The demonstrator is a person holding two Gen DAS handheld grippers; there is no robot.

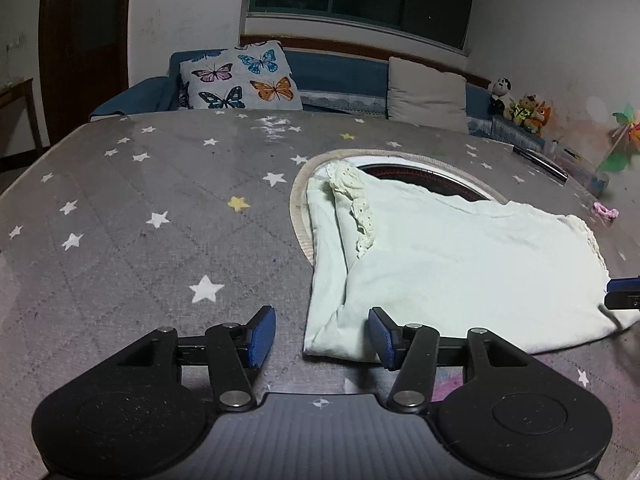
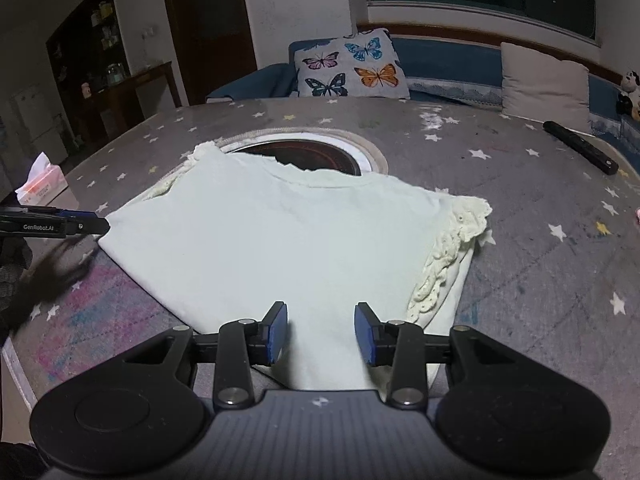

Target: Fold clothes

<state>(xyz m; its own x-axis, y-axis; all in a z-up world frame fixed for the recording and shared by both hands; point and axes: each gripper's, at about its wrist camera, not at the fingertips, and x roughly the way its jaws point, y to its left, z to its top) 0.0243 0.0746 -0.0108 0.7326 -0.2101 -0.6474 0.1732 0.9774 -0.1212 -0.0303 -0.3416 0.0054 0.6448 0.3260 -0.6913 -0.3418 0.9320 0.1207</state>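
Both pairs of blue-padded fingers stand apart with nothing pinched. The left gripper [image 1: 322, 336] has its jaws roughly half open: the left finger pad [image 1: 262, 334] hangs over bare tablecloth, the right one [image 1: 380, 338] over the near left corner of the garment, and the cloth edge lies between them without either pad pressing on it. The right gripper [image 2: 321, 332] is open somewhat less; its pads [image 2: 277, 332] straddle a strip of the same fabric near its bottom hem, and the cloth lies loose between them, not squeezed.

The pale mint T-shirt [image 1: 460, 264] lies flat on the grey star-printed tablecloth [image 1: 160, 200], sleeves folded inward so their cream lace trim [image 2: 448, 264] shows along both sides. In the left wrist view it lies from 12 to 3 o'clock of the gripper; in the right wrist view it fills the centre, running up toward 12 o'clock. Its collar end partly covers a round cooktop opening [image 2: 320, 152] set in the table.

At 12 o'clock beyond the table a butterfly cushion [image 1: 244, 76] and a beige cushion [image 1: 428, 94] lean on a blue sofa. A tissue box [image 2: 42, 184] sits at 10 o'clock in the right view, a dark remote [image 2: 580, 146] at 2 o'clock. Stuffed toys [image 1: 520, 108] stand at 1 o'clock in the left view.
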